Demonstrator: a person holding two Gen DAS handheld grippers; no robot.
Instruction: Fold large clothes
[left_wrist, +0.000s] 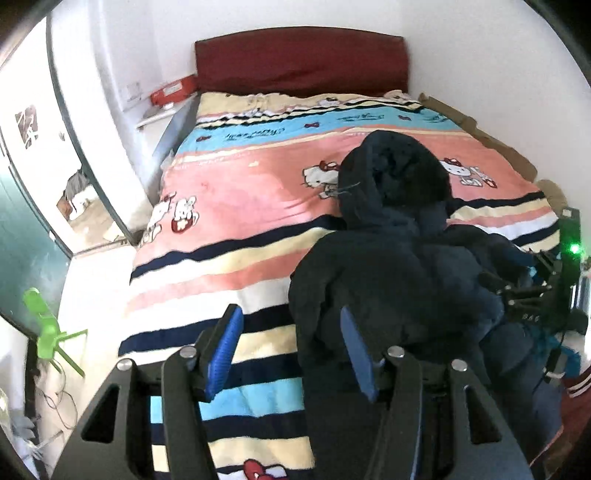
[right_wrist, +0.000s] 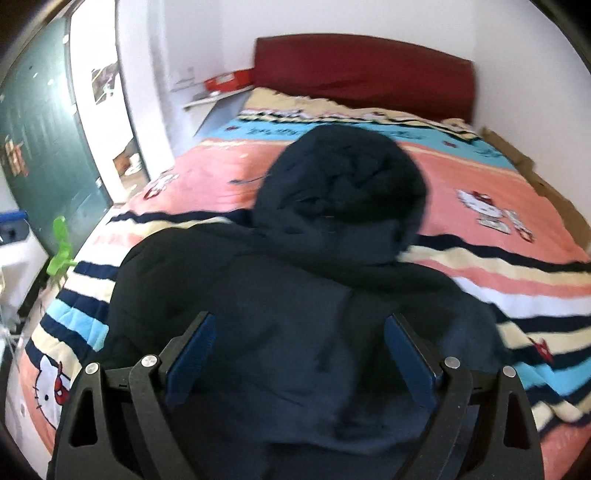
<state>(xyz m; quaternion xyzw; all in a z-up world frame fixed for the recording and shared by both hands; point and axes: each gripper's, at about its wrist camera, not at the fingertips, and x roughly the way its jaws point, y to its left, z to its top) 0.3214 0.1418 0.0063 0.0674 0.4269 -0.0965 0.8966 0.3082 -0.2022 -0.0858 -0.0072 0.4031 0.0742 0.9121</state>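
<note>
A dark navy hooded jacket (left_wrist: 399, 266) lies bunched on the striped cartoon blanket of a bed (left_wrist: 240, 199), hood pointing at the headboard. My left gripper (left_wrist: 291, 332) is open above the jacket's left edge; its right finger is over the fabric, its left finger over the blanket. In the right wrist view the jacket (right_wrist: 295, 280) fills the middle. My right gripper (right_wrist: 299, 343) is open wide just above the jacket's body, holding nothing. The right gripper's black frame shows at the right edge of the left wrist view (left_wrist: 532, 291).
A dark red headboard (left_wrist: 303, 59) stands at the far end by a white wall. A shelf with a red box (left_wrist: 173, 92) is left of the bed. A green plastic object (left_wrist: 46, 325) and a teal door (left_wrist: 22, 229) are on the left.
</note>
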